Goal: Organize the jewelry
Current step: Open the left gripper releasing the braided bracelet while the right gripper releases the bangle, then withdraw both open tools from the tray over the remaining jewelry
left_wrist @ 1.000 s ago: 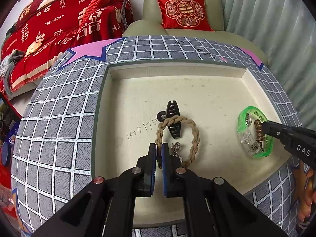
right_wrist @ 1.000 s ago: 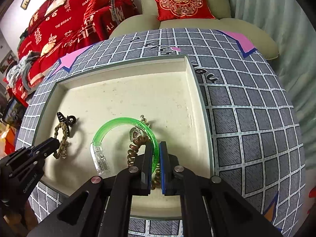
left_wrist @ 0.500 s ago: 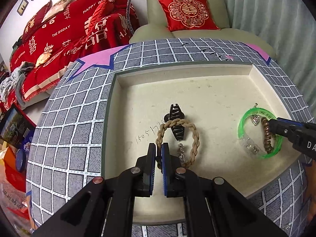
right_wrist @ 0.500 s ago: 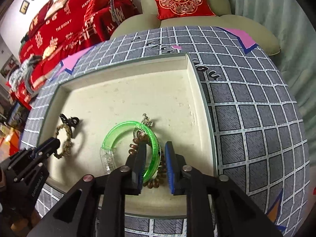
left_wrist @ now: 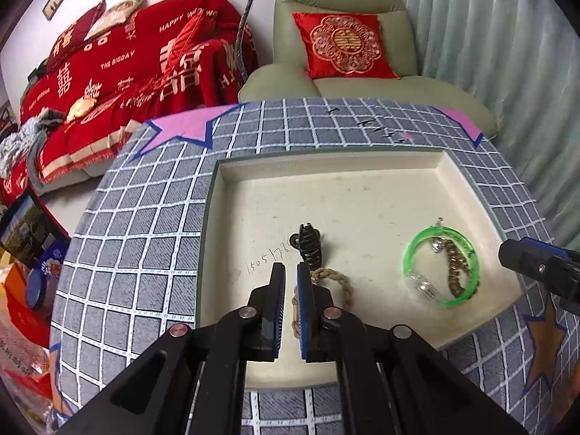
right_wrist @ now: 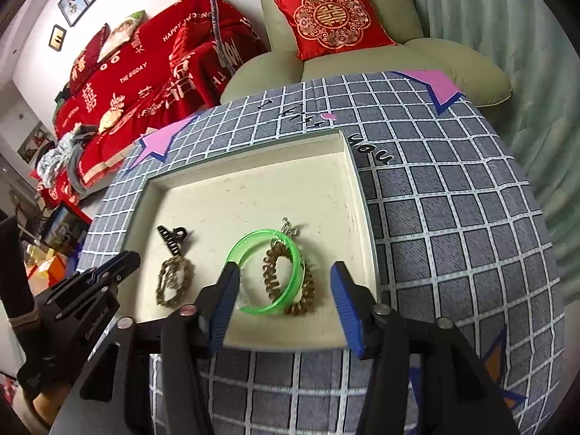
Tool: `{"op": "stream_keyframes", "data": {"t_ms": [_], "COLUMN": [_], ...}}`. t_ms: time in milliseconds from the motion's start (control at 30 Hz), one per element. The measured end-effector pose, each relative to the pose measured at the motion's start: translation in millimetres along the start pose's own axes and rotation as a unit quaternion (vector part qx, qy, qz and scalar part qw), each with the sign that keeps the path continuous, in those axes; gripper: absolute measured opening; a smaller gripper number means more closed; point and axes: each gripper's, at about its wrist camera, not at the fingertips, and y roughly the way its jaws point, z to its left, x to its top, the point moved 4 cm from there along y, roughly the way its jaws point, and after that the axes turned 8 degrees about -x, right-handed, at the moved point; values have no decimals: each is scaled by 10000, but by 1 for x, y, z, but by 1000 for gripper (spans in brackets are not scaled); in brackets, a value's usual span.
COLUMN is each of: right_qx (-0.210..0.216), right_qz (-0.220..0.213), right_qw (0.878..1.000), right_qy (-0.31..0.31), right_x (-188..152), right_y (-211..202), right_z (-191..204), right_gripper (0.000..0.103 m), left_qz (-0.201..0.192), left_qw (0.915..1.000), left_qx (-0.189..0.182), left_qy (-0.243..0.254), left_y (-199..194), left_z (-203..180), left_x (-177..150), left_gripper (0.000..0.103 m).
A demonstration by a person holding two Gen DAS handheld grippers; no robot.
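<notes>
A cream tray sits sunk in a grid-patterned table. In it lie a green bangle with a bronze coil band inside it, a black claw clip and a braided tan bracelet. My left gripper is nearly shut with a narrow empty gap, above the braided bracelet's near edge. My right gripper is open wide and empty, above the tray's near edge, with the green bangle and coil band between its fingers in the view. The clip and braided bracelet lie left.
The grid cloth surrounds the tray on all sides. A green armchair with a red cushion stands behind the table. A sofa with red covers is at back left. Boxes and bags sit on the floor at left.
My right gripper let go of the green bangle, opened wide and drew back toward the tray's near edge. My left gripper pulled back and up from the braided bracelet, still nearly shut.
</notes>
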Motion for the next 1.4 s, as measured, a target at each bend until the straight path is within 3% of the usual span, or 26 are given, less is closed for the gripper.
{"op": "stream_keyframes", "data": {"t_ms": [133,400,433,500,567,733,800,1033,1067,1167,1400], "right_qx": [103,181,216,267,247,308,314,382,345,309,195], "right_qz": [12,63,94,121,102,188,193,124,78,66,588], "right_qw": [9999,9997,9996,9994,9994,9992,9991,9980,9982,9986,9978], "right_qy": [105,148,171,198,205,180,205,482,482,419,215], "right_x": [-9,-39,-45,-53,-63,-89,-97,-123,-127,-140,-172], "right_y": [-13,-39,-42,-48,-55,-67,-71,-84,-87,-92,-84], "right_z": [-4,-13,-14,-16,-18,-18,-20,-31,-32,-34,-37], "right_gripper": [60,72,75,79,80,82,89,92,103,103,103], "left_qz": [-25,32,39,97,-64,-44,-73,-59,-57,70,265], "left_qw": [10000,9993,9991,9988,9986,9990,9993,9995,9994,9998,9992], "left_qx": [-65,-214,-219,-183,-116,-32,93,165,208,44,-279], "left_qy": [-70,-318,-352,-435,-507,-435,-342,-269,-260,-156,-88], "left_y": [-16,-46,-50,-56,-64,-74,-79,-98,-102,-106,-115], "left_z": [-1,8,9,11,16,19,17,17,19,14,-5], "left_x": [-9,-46,-51,-59,-68,-86,-94,-126,-133,-150,-183], "left_gripper": [15,15,37,103,103,103,103,103,103,103,103]}}
